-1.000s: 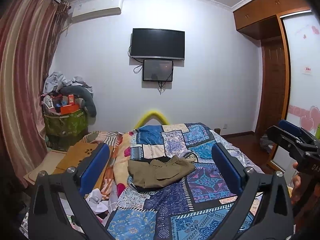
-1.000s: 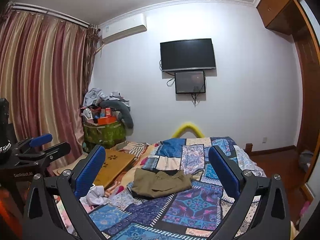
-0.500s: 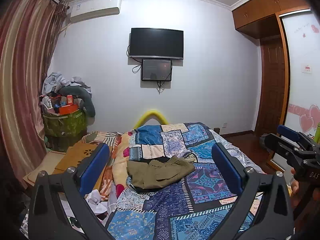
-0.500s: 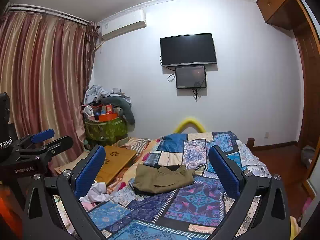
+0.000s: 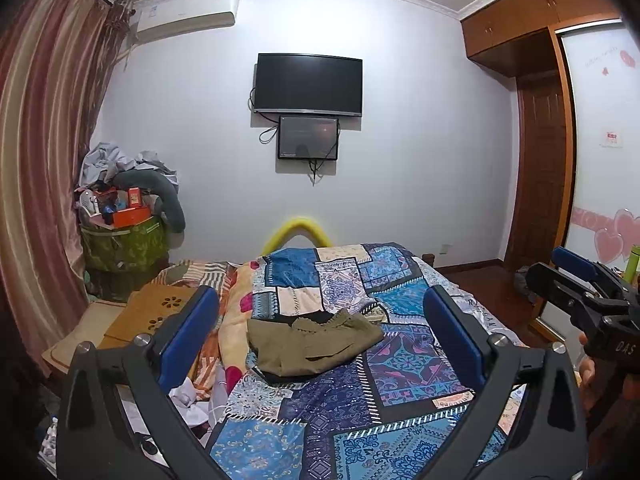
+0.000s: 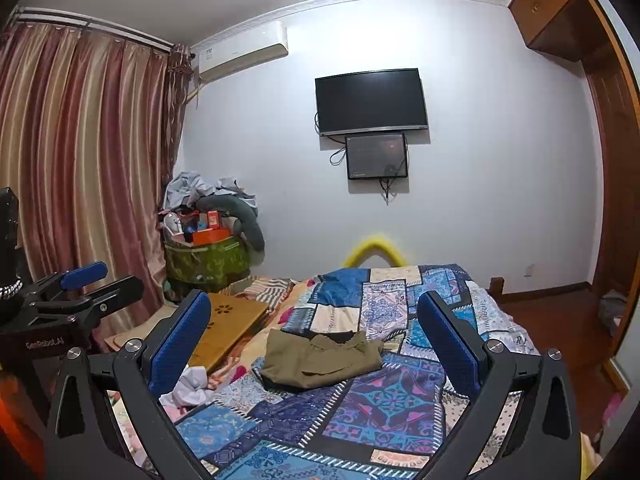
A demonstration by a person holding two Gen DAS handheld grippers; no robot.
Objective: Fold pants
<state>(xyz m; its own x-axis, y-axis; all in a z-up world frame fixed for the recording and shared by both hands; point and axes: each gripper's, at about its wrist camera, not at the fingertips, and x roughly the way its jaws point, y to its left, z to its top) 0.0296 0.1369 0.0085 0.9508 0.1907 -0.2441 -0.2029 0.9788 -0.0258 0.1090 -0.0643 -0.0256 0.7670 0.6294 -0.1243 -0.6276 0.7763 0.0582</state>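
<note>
Olive-green pants (image 5: pixel 312 344) lie folded in a compact bundle on the patchwork quilt (image 5: pixel 400 360) in the middle of the bed; they also show in the right wrist view (image 6: pixel 320 360). My left gripper (image 5: pixel 320 320) is open and empty, held well back from the pants. My right gripper (image 6: pixel 314 320) is also open and empty, equally far back. The right gripper shows at the right edge of the left wrist view (image 5: pixel 580 292). The left gripper shows at the left edge of the right wrist view (image 6: pixel 72 292).
A wooden lap desk (image 6: pixel 232 320) lies left of the quilt, with white cloth (image 6: pixel 192 384) nearby. A green bin piled with clutter (image 5: pixel 124 240) stands by the curtain (image 6: pixel 80 160). A TV (image 5: pixel 310 84) hangs on the far wall. A wardrobe (image 5: pixel 540 160) stands right.
Both grippers drifted slightly, shifting the views a little. The pants have not moved and both grippers stay open.
</note>
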